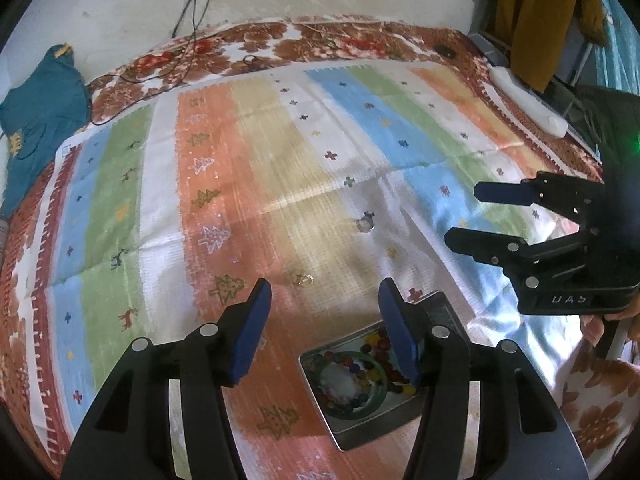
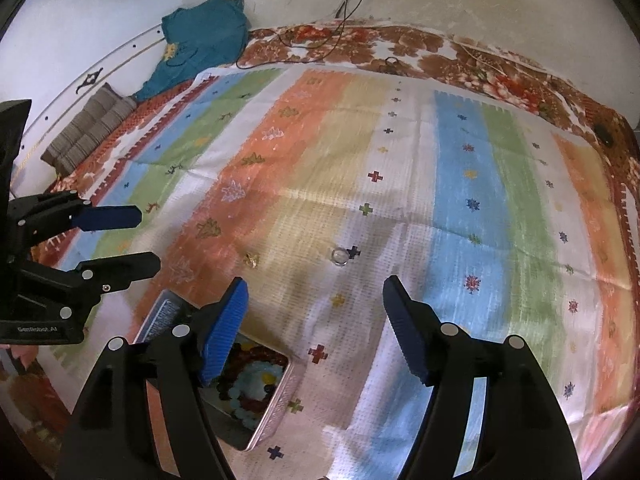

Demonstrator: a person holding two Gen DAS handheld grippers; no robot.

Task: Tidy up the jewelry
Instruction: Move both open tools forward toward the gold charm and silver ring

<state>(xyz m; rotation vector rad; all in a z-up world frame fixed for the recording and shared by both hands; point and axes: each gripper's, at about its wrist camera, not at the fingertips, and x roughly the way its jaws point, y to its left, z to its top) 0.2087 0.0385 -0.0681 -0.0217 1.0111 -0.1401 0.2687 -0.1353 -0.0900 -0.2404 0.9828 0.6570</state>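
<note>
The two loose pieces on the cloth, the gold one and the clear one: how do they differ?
The gold piece lies on the orange stripe, nearer the tin; the clear ring lies on the white stripe beside a dark cross, further from it. The gold piece looks small and irregular; the clear ring is a round hoop. Both lie outside the tin, ungripped, ahead of open jaws.

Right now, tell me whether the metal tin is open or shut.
Open. The metal tin has no lid over it, and beaded bracelets lie exposed inside.
</note>
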